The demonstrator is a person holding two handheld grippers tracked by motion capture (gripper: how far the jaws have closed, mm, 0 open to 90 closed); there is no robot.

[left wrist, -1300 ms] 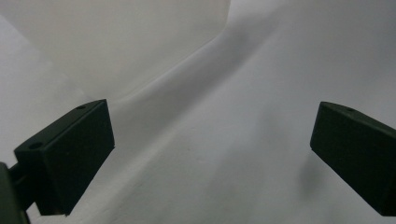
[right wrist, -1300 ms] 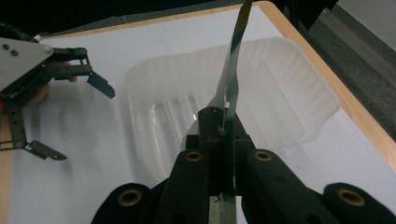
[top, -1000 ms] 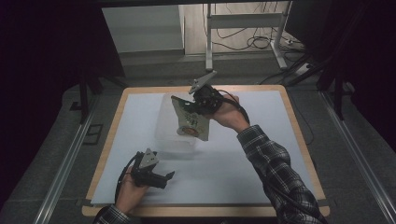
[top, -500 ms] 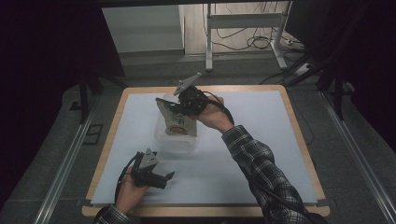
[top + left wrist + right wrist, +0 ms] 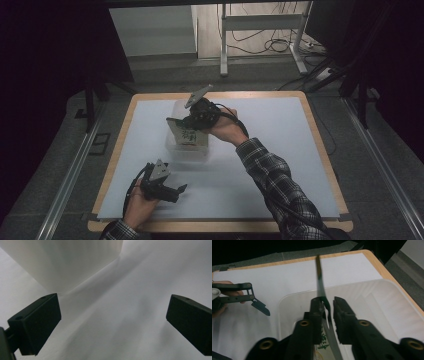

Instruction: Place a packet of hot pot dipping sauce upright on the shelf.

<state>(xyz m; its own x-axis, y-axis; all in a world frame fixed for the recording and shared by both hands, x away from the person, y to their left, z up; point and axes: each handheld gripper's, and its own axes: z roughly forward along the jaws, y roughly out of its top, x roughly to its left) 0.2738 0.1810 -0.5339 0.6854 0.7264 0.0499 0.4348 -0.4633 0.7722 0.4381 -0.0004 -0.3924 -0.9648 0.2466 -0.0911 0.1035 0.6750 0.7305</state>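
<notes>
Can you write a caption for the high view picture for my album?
Right tool lowers a flat packet into a clear box; left tool rests open.

The bin (image 5: 186,150) is translucent, frosted plastic, smooth-walled. The packet (image 5: 188,136) looks like thin printed card, perhaps faintly glossy. A matt white sheet (image 5: 280,150) covers the pale wooden table (image 5: 220,94).

You can see dark green printed characters on the flat tan card packet (image 5: 186,134) over the clear plastic tub (image 5: 192,151), but they're too blurred to read.
</notes>
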